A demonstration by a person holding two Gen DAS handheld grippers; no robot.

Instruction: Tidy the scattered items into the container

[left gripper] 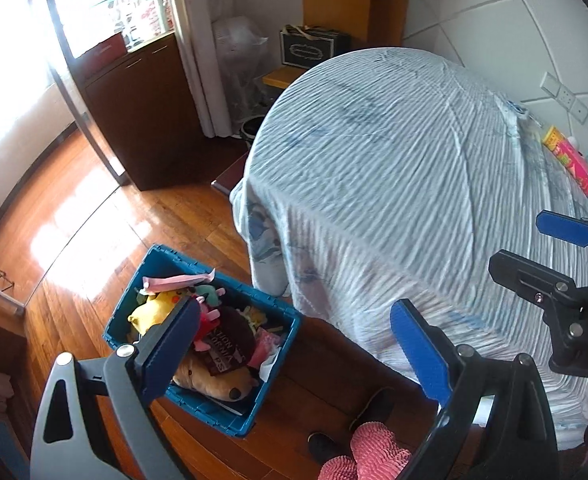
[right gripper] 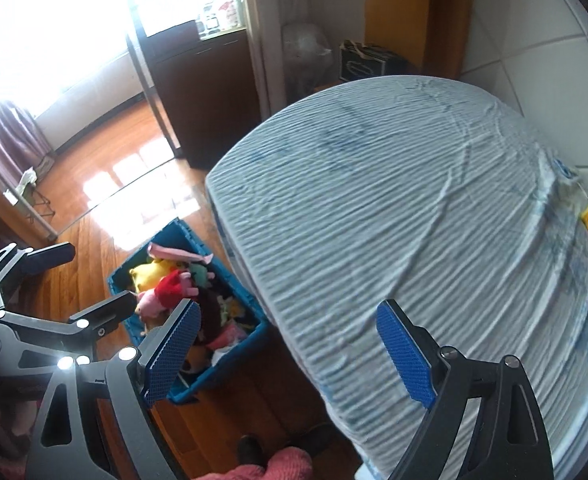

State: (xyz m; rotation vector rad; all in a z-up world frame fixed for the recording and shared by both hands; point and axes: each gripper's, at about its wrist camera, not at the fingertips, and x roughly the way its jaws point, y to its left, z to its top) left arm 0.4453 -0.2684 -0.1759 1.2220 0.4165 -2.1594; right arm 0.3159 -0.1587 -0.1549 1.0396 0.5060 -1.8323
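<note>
The blue bin (left gripper: pixel 277 344) sat on the wood floor (left gripper: pixel 93 240) just beside the bed (left gripper: pixel 414 200); it was full of soft toys, with a yellow plush (left gripper: pixel 153 312) near the top and a brown plush dog (left gripper: pixel 221 384) at the near end; the bed's striped cover looked bare, save for a bright box (left gripper: pixel 570 160) at its far edge by the wall. The left gripper (left gripper: pixel 294 344) had its fingers spread wide with nothing between them; the right gripper (right gripper: pixel 289 348) was wide open and empty too. It looked like the putting-in step was about done; both hands were free above the bin and bed. The next move would call for a look for anything left out, maybe that bright box, then a reach across the bed to grab it.
</note>
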